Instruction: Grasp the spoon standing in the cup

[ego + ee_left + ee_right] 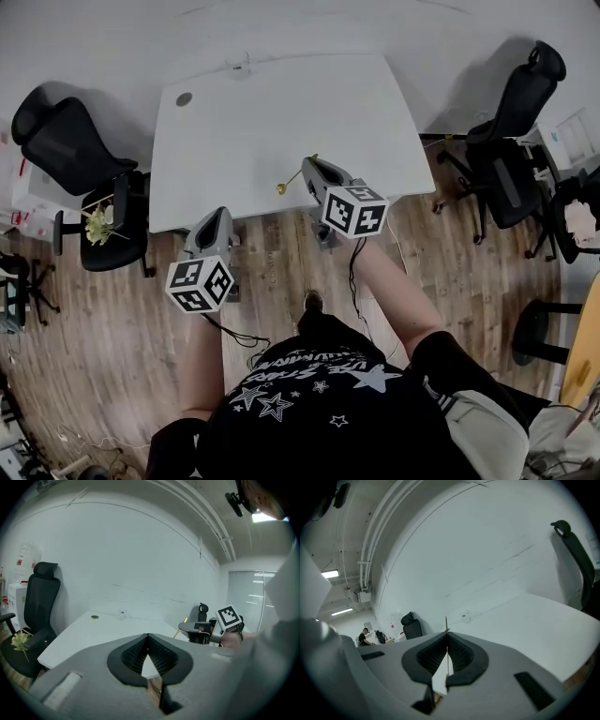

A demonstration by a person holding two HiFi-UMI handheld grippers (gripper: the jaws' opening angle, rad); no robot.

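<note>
Clamping the spoon, right gripper over near edge of table, left gripper closed, empty, alongside

Shirt: black short-sleeved T-shirt, printed with white stars and white lettering.
Left claw: grey moulded-plastic left claw, smooth and rounded.
Right claw: matching grey plastic right claw.
Pads: black ribbed pads line the inside of both claws' jaws.
Marker cubes: white cube with black square markers at the back of the left claw; a twin cube on the right.
Cables: thin black cable from the left claw, another black cable from the right.
</note>
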